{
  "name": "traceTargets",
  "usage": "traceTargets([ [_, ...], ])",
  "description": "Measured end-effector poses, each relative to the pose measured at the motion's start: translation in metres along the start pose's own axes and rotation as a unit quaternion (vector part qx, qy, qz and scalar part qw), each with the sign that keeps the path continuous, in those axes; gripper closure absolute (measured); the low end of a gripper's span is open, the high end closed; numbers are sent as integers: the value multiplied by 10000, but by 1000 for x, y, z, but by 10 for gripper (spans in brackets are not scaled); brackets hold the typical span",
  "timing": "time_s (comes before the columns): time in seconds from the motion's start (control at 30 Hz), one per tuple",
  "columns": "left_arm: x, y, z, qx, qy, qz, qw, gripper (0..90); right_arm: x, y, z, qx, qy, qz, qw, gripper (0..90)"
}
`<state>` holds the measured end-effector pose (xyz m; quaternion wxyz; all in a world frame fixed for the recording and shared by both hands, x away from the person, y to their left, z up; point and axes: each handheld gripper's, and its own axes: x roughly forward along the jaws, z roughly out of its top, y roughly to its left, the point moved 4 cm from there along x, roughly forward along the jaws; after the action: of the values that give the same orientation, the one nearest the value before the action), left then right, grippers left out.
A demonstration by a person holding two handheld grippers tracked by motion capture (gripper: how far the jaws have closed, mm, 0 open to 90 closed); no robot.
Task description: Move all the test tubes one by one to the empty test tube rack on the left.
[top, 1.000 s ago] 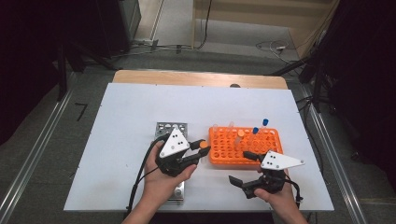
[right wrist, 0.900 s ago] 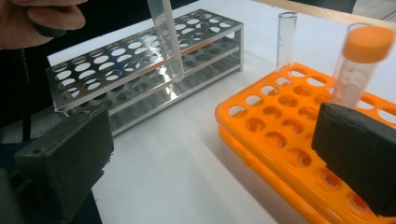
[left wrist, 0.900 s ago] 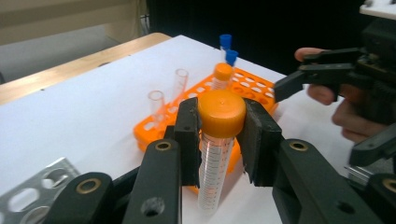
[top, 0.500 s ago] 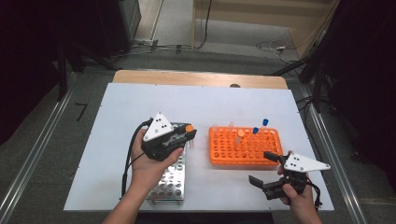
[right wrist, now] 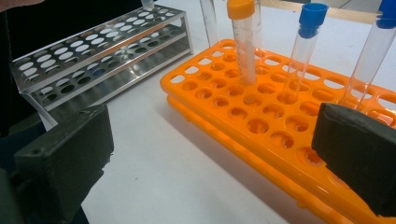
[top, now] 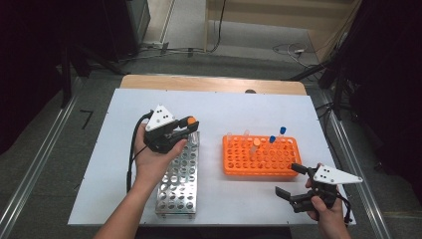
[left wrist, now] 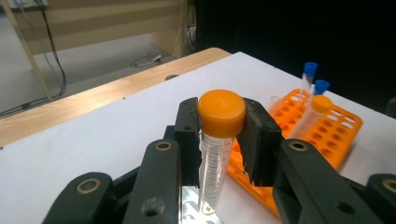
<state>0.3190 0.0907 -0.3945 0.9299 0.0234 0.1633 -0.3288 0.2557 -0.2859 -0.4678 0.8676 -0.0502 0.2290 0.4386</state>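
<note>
Left gripper view has the left gripper (left wrist: 221,140) clamped on the orange-capped tube (left wrist: 215,144) just under its cap, above the metal rack (top: 180,177); tube could tilt, miss a hole and slip; right gripper (top: 294,180) gapes empty.

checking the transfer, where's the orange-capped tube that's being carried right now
The orange-capped tube is upright in the left claw, gripped just below its cap. In the high view it is above the far end of the metal rack, left of the orange rack.
</note>
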Motion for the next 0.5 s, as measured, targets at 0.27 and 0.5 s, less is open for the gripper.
traceTargets([
  [0.27, 18, 15, -4, -78, 97, 213, 9997, 714, 2, -2, -1, 22, 16, -17, 10000, 0],
  [0.5, 31, 21, -12, -107, 225, 280, 9993, 714, 2, -4, -1, 16, -10, -35, 10000, 0],
])
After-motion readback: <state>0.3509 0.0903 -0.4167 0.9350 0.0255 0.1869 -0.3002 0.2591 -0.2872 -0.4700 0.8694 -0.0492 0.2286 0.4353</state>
